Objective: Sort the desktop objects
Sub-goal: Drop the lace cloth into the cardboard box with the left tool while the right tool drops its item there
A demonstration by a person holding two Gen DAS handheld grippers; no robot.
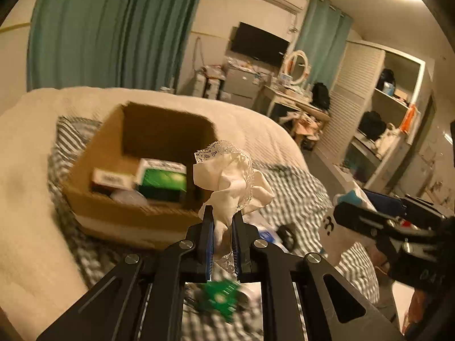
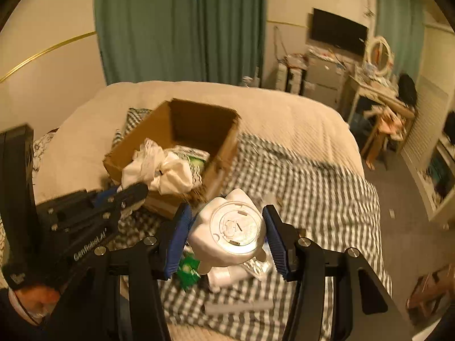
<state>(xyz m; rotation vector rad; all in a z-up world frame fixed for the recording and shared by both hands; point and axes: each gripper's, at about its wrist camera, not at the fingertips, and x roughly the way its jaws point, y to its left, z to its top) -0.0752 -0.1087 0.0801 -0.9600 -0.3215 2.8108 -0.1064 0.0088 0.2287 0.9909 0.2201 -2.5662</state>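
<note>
My left gripper point(image 1: 222, 213) is shut on a white lace-trimmed cloth point(image 1: 230, 179), held up just right of an open cardboard box point(image 1: 142, 153). Inside the box lie a green and white carton point(image 1: 162, 176) and a smaller white packet point(image 1: 112, 180). In the right wrist view the same cloth point(image 2: 162, 167) hangs over the box's point(image 2: 182, 133) near rim, with the left gripper point(image 2: 133, 193) beside it. My right gripper point(image 2: 226, 227) is shut on a white round-based plastic object point(image 2: 230, 230), lifted above the checked blanket.
The box sits on a bed with a cream cover point(image 2: 284, 108) and a grey checked blanket point(image 2: 312, 187). A green card point(image 2: 187, 272), white packets point(image 2: 227, 278) and a flat white strip point(image 2: 239, 307) lie on the blanket under the grippers. A desk point(image 2: 381, 93) and shelves stand to the right.
</note>
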